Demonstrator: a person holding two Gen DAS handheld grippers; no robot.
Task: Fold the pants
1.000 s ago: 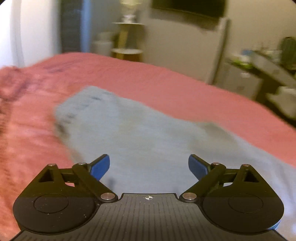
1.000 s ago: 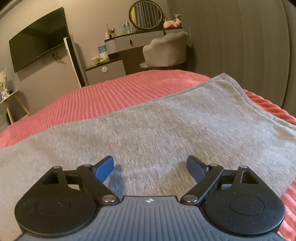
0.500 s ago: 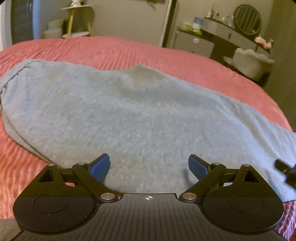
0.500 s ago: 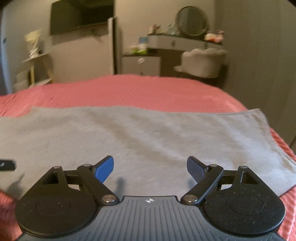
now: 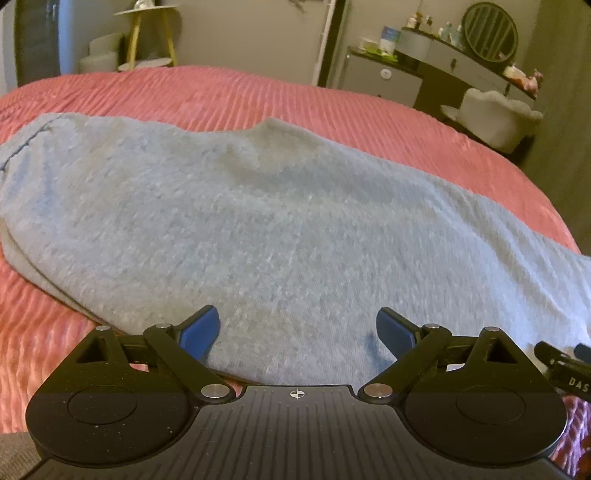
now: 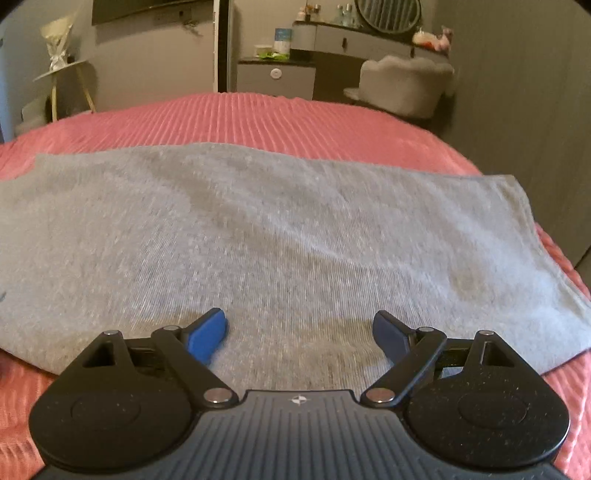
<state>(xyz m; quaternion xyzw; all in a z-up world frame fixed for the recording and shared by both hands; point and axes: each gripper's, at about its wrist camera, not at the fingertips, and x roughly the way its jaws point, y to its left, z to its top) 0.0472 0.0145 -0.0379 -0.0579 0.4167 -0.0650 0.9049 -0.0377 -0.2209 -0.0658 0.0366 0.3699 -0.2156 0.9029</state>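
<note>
Grey pants lie flat across a pink ribbed bedspread, legs doubled over each other. In the left wrist view a stitched seam shows at the far left end of the cloth. My left gripper hovers open over the near edge of the pants, nothing between its blue pads. The right wrist view shows the other end of the pants, with a straight hem at the right. My right gripper is open too, low over the near edge. The tip of the right gripper shows at the left view's right edge.
The pink bedspread surrounds the pants on all sides. Beyond the bed stand a grey dresser with a round mirror, a padded chair, a small cabinet and a wooden-legged side table.
Both grippers swung round from their earlier headings and now face squarely across the pants. Both have settled lower, near the front edge. The jaws have stayed open throughout.
</note>
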